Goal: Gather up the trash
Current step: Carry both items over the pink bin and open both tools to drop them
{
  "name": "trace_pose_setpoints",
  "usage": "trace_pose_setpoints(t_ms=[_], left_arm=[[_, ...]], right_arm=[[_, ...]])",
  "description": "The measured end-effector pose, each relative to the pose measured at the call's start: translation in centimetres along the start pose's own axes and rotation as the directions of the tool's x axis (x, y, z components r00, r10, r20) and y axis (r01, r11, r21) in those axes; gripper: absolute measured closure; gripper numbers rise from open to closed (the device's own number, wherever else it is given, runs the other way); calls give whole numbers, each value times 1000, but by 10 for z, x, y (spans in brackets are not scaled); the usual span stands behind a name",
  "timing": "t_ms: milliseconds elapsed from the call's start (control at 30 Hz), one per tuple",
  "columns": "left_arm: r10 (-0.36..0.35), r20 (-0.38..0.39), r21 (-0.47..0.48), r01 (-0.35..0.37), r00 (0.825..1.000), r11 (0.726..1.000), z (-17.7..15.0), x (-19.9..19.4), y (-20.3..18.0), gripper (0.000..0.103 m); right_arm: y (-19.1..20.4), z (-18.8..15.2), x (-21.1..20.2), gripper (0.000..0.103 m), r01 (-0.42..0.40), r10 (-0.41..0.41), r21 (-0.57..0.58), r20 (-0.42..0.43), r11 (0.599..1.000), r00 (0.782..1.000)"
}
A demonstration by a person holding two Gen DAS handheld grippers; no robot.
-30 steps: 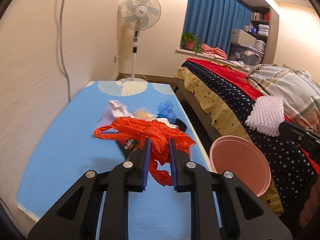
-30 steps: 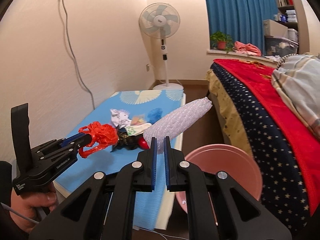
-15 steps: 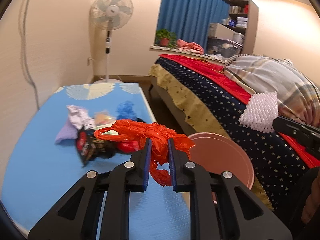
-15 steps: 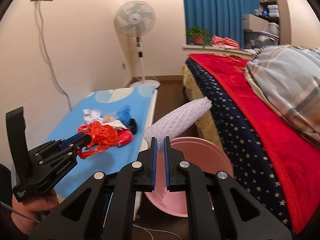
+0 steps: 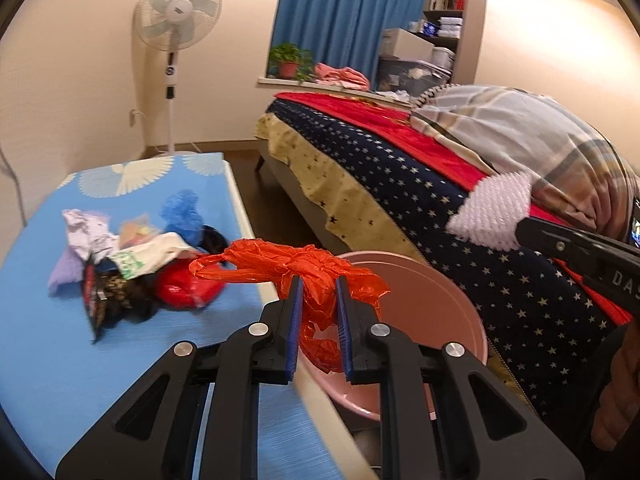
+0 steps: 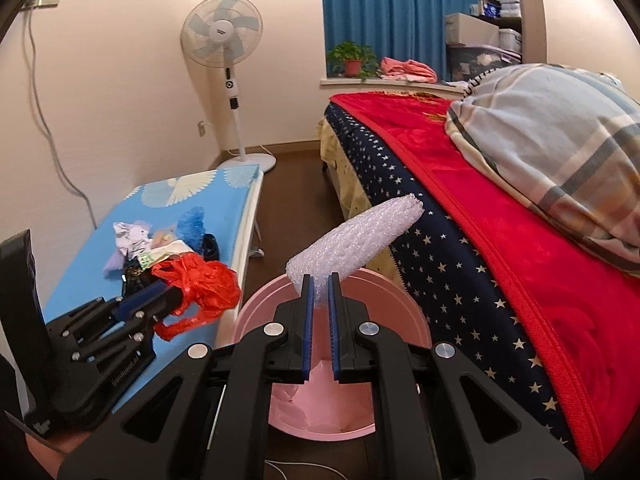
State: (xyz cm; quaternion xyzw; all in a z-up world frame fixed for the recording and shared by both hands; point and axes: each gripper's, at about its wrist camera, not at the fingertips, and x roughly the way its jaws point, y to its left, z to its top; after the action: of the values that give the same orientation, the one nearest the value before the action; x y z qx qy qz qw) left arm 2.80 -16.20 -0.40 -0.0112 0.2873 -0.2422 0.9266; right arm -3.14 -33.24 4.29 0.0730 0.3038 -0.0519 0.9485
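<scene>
We see the left gripper (image 5: 318,300) pinching a red plastic bag (image 5: 320,276) over the pink bin's (image 5: 448,296) near edge; the right gripper (image 6: 319,294) clamps a bubble wrap roll (image 6: 360,236) above the same bin; more trash (image 5: 132,256) lies on the blue table (image 5: 60,356).

2 grippers (image 6: 319,292) (image 5: 317,298), 1 pink bin (image 6: 404,300) (floor), 1 fan (image 6: 222,36)

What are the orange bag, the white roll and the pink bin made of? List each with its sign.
Orange bag: thin glossy plastic film, judging by its crinkles and shine.
White roll: looks like bubble wrap, translucent with a bumpy surface.
Pink bin: probably moulded plastic, with a smooth, even, slightly glossy rim.
</scene>
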Motion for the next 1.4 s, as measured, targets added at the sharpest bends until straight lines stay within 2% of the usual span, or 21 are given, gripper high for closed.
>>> trace_pose_setpoints(t_ms=[300,733,800,900,967,1067,1400], left_arm=[[-67,-24,12,67,997,998,-4,21,-14,87],[-123,-57,6,123,991,992,-8,43,-26,87],[-138,-66,-1,138,988,990,-9,45,-26,87],[-150,-94,-13,150,984,989,-12,50,-26,80],[-153,-113,-23,152,982,988,-15,53,-24,72],[-142,-117,-26,140,983,990,-17,51,-21,71],[-104,-92,-19,103,990,995,-16,33,-9,70]], right_arm=[[-7,-1,14,95,57,-56,28,-26,998,998],[-15,-4,27,95,86,-83,61,-57,994,995],[-16,-3,28,92,88,-84,65,-59,994,995],[-15,-4,30,88,102,-98,64,-67,993,993],[-14,-4,31,79,104,-100,64,-70,992,993],[-13,-5,30,71,113,-109,60,-62,992,992],[-6,-4,19,71,71,-71,73,-9,995,997]])
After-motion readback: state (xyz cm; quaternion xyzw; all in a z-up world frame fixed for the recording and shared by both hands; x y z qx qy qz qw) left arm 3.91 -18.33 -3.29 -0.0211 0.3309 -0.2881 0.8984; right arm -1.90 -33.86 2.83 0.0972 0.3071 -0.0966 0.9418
